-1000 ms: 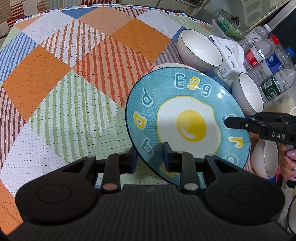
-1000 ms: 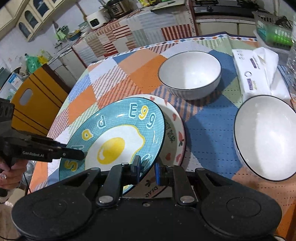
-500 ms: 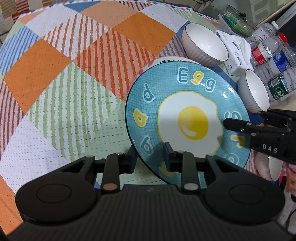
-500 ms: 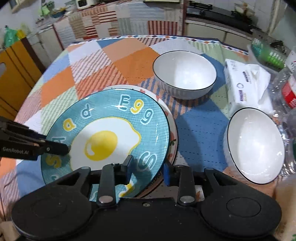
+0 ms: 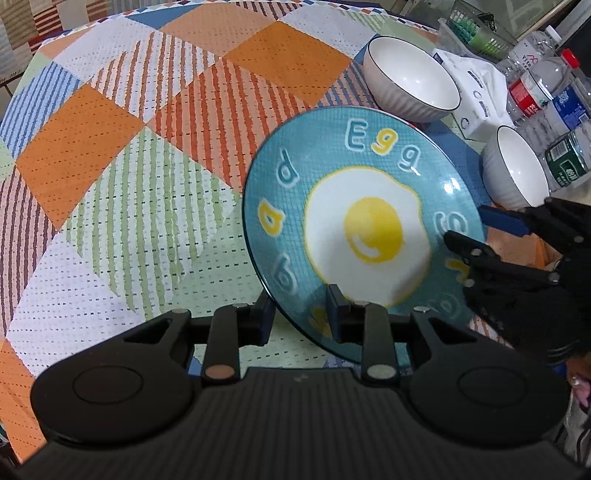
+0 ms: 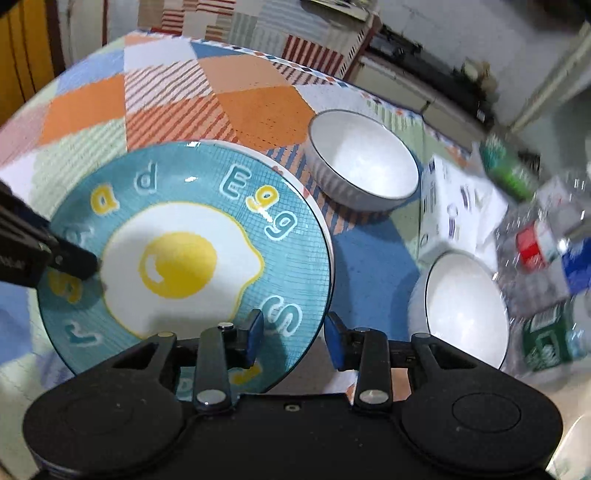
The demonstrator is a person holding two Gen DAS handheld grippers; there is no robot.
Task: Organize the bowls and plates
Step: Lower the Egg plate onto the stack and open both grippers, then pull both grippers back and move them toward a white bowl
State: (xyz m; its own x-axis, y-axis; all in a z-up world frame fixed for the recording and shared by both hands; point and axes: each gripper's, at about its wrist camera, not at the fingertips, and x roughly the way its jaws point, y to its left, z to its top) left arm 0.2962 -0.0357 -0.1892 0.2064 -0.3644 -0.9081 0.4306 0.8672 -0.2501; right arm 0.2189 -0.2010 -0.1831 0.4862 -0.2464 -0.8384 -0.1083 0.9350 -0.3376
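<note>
A blue plate with a fried-egg picture (image 5: 365, 236) is held by its near rim in my left gripper (image 5: 299, 314), whose jaws stand on either side of the rim, and it tilts above the tablecloth. My right gripper (image 6: 293, 338) is open, its jaws astride the plate's (image 6: 184, 258) opposite rim without closing on it. It shows at the right of the left wrist view (image 5: 476, 236). A sliver of a white plate (image 6: 325, 229) shows under the blue one. Two white bowls (image 5: 412, 88) (image 5: 517, 168) stand on the table, also in the right wrist view (image 6: 364, 166) (image 6: 461, 310).
A tissue pack (image 5: 469, 96) lies between the bowls. Several water bottles (image 5: 543, 96) and a green basket (image 5: 476, 33) stand at the table's right edge. The checked tablecloth (image 5: 129, 155) spreads to the left.
My right gripper has opened its jaws and let go of the plate's rim. The blue plate has sunk over the white plate, hiding most of it. My left gripper keeps its hold.
</note>
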